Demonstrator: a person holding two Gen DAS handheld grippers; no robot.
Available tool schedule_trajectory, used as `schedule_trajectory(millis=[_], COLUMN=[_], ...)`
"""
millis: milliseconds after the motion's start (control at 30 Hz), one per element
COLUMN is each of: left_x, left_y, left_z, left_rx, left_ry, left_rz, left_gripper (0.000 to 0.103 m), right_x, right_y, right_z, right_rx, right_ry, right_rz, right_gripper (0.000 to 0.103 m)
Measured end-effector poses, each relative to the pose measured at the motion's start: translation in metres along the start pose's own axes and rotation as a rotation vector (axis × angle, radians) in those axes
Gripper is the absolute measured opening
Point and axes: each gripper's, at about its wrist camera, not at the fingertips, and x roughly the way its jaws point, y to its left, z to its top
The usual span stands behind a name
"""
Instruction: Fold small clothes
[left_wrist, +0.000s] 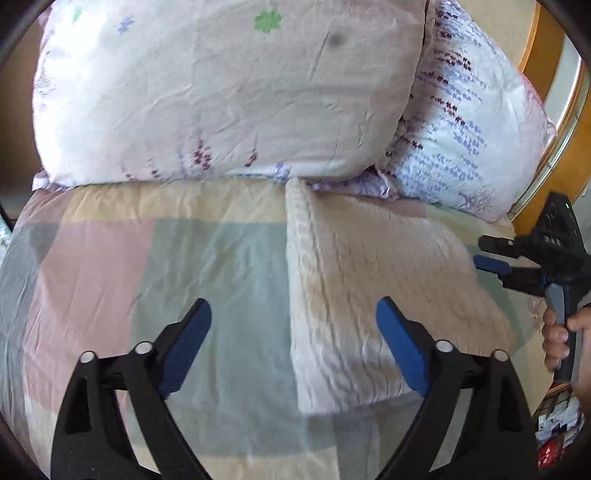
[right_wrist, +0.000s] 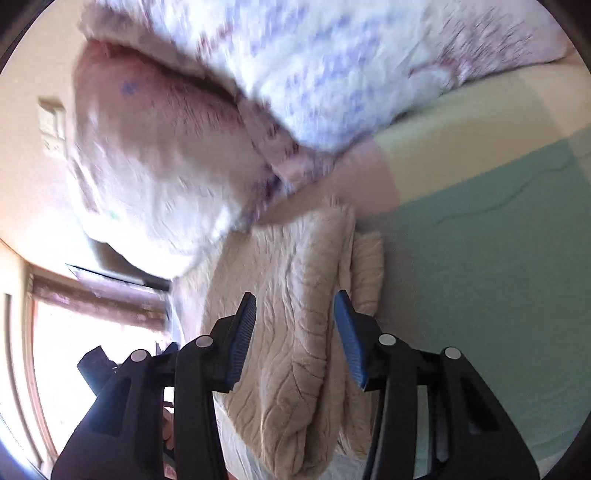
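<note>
- The left gripper (left_wrist: 293, 325) is spread wide and grips nothing; its blue pads (left_wrist: 188, 343) hang above the bed, one over the bare sheet, the other over the near part of the folded garment (left_wrist: 373, 295).
- The right gripper (right_wrist: 295, 332) is parted about halfway, with the cream textured cloth (right_wrist: 295, 325) running up between its pads; whether either pad touches the cloth cannot be told, and nothing is pinched.
- In the left wrist view the right gripper (left_wrist: 495, 254) sits at the garment's right edge, held by a hand (left_wrist: 561, 332).
- The garment lies folded into a rough rectangle on the pastel-checked bedsheet (left_wrist: 110, 277), its left edge straight, its far corner reaching the pillows.
- Beyond it, a pale floral pillow (left_wrist: 221, 92) leans against a second pillow with a purple print (left_wrist: 472, 129), both closing off the far end of the bed.
- A wooden headboard (left_wrist: 543, 48) curves behind the pillows at right.
- The right wrist view is blurred; a bright window (right_wrist: 92, 350) shows at its left.
</note>
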Motion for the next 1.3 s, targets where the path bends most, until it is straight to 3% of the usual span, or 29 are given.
schedule_trajectory(millis=[33, 67, 133, 267, 400, 467, 533, 567, 667, 767, 867, 967, 1033, 1100, 1300], left_x=[-0.004, -0.009, -0.010, -0.019, -0.017, -0.018, -0.017, -0.017, -0.015, -0.012, -0.008, -0.001, 0.002, 0.004, 0.015], left_y=[-0.001, 0.001, 0.000, 0.004, 0.005, 0.004, 0.002, 0.001, -0.002, -0.007, -0.015, -0.021, -0.025, -0.028, -0.032], left_z=[-0.007, -0.015, -0.023, -0.047, -0.067, -0.076, -0.083, -0.086, -0.094, -0.097, -0.099, -0.100, -0.102, -0.105, -0.112], left_rx=[-0.001, 0.004, 0.017, 0.016, 0.014, 0.037, 0.065, 0.078, 0.096, 0.101, 0.109, 0.103, 0.096, 0.090, 0.060], left_ry=[-0.004, -0.019, -0.031, -0.042, 0.002, 0.020, 0.038, 0.046, 0.061, 0.072, 0.076, 0.100, 0.102, 0.104, 0.128], left_rz=[0.035, 0.061, 0.084, 0.103, 0.097, 0.087, 0.121, 0.135, 0.115, 0.095, 0.072, 0.059, 0.056, 0.059, 0.079], left_gripper=[0.101, 0.101, 0.101, 0.101, 0.101, 0.101, 0.101, 0.101, 0.101, 0.101, 0.101, 0.101, 0.101, 0.101, 0.101], right_x=[0.016, 0.024, 0.028, 0.021, 0.027, 0.019, -0.010, -0.023, -0.044, -0.023, 0.010, 0.011, -0.005, -0.021, 0.003], right_y=[0.004, 0.005, 0.006, -0.021, -0.006, 0.012, 0.022, 0.024, 0.036, 0.048, 0.026, 0.015, 0.028, 0.036, 0.026], right_z=[-0.001, -0.001, -0.001, 0.009, 0.007, 0.000, -0.018, -0.024, -0.069, -0.098, -0.095, -0.089, -0.099, -0.117, -0.162], right_rx=[-0.017, -0.036, -0.057, 0.082, 0.049, 0.030, 0.014, 0.011, -0.044, -0.140, -0.112, -0.042, -0.085, -0.151, -0.243], right_ry=[0.045, 0.056, 0.007, -0.054, -0.079, -0.116, -0.203, -0.233, -0.253, -0.194, -0.100, -0.129, -0.175, -0.215, -0.178], right_rz=[-0.048, -0.081, -0.150, -0.149, -0.250, -0.261, -0.210, -0.177, -0.059, -0.058, -0.220, -0.181, -0.179, -0.226, -0.494], right_gripper=[0.035, 0.013, 0.011, 0.008, 0.009, 0.015, 0.041, 0.061, 0.063, 0.063, 0.061, 0.059, 0.062, 0.076, 0.080])
